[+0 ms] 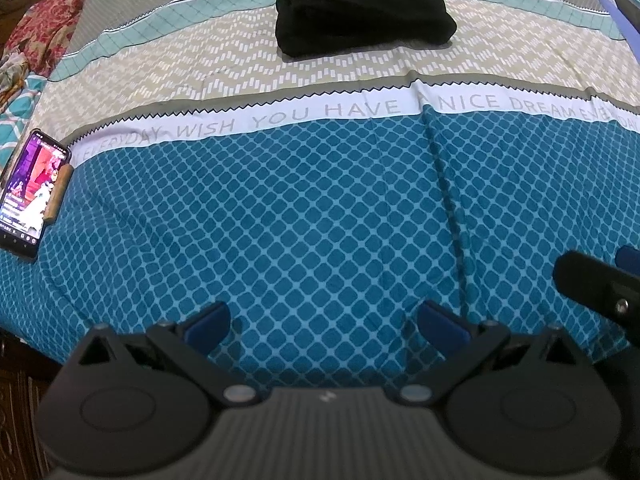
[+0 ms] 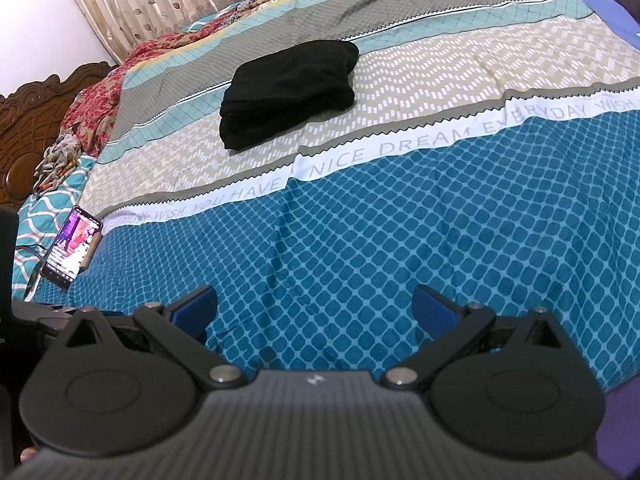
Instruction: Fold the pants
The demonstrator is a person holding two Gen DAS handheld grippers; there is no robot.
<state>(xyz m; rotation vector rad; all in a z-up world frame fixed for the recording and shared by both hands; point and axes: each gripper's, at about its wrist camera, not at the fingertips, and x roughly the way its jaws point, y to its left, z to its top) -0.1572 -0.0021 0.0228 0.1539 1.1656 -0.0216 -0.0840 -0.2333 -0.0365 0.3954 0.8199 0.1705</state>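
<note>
A patterned bed sheet is spread over the bed. The folded black pants are seen lying well ahead of both grippers. The left gripper and right gripper are held spread, fingers grasping nothing.

Phone at the bed's left side: lower corner cut by the left wrist frame edge, screen content too small to read. Right gripper only partly in that view, cropped at the right margin. Bedsheet lettering fades to illegible toward the phone. Folded black pants: layers indistinguishable.
</note>
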